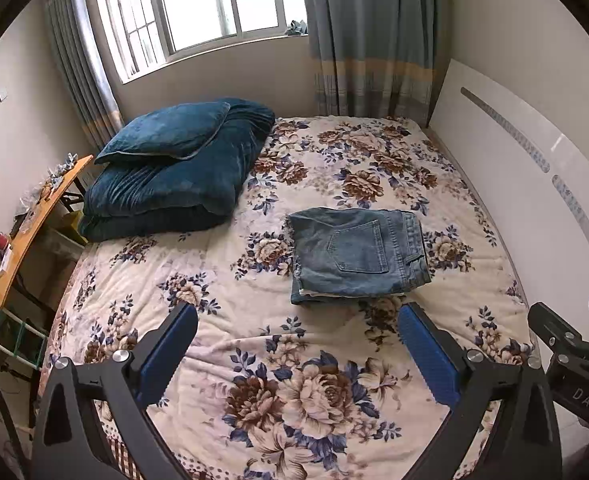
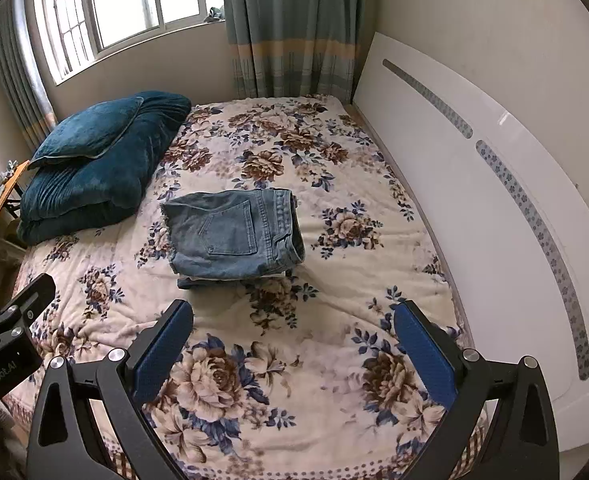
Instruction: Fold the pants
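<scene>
Blue denim pants (image 1: 358, 254) lie folded in a small thick stack on the flowery cream bed cover (image 1: 254, 360). The back pocket faces up and the waistband is on the side nearer the long white headboard (image 1: 514, 184). A big dark blue velvet quilt with a pillow on top (image 1: 174, 168) sits on the other side of the pants, well apart from them.

The left gripper (image 1: 298, 344) hangs above the bed cover, on the near side of the pants, not touching them. Its two blue pads are spread wide and hold nothing. The right gripper (image 2: 294, 340) does the same: wide open, empty, near the pants but apart from them.

It looks like the folding is done, or almost done. The stack looks neat, though a pale layer peeks out at its near edge. If anything is left, the next move would be to press the stack flat or tuck that edge in. That needs a soft push, so the stack does not slide or fall open.
</scene>
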Motion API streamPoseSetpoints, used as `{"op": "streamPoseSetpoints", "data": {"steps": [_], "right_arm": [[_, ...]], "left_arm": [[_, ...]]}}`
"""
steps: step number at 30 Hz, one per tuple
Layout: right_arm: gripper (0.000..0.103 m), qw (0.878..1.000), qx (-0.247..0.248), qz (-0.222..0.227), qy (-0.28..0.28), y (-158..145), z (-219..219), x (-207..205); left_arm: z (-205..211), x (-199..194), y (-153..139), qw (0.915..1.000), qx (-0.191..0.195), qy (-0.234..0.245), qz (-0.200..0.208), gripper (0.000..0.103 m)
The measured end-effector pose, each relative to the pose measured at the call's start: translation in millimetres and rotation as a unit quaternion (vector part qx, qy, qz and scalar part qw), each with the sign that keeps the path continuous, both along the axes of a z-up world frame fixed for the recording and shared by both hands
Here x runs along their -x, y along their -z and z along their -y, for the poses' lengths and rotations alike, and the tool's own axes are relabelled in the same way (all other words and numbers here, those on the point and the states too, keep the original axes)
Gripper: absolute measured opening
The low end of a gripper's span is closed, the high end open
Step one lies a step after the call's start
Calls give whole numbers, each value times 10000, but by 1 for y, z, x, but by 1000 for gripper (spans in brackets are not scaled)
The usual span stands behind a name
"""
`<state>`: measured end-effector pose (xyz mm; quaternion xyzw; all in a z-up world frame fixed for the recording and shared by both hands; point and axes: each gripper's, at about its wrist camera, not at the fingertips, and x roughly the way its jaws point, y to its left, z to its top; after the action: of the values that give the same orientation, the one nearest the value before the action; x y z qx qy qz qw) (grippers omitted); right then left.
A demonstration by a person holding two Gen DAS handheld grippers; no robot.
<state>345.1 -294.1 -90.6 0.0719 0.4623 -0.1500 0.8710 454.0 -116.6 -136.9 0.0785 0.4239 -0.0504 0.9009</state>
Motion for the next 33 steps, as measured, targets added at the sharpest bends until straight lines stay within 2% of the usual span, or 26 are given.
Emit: {"op": "streamPoseSetpoints", "data": {"steps": [33], "right_arm": [[103,10000,-74,36,-12,-4,-6,6]], "left_arm": [[4,9,-3,9998,-120,-3,148,103]]}}
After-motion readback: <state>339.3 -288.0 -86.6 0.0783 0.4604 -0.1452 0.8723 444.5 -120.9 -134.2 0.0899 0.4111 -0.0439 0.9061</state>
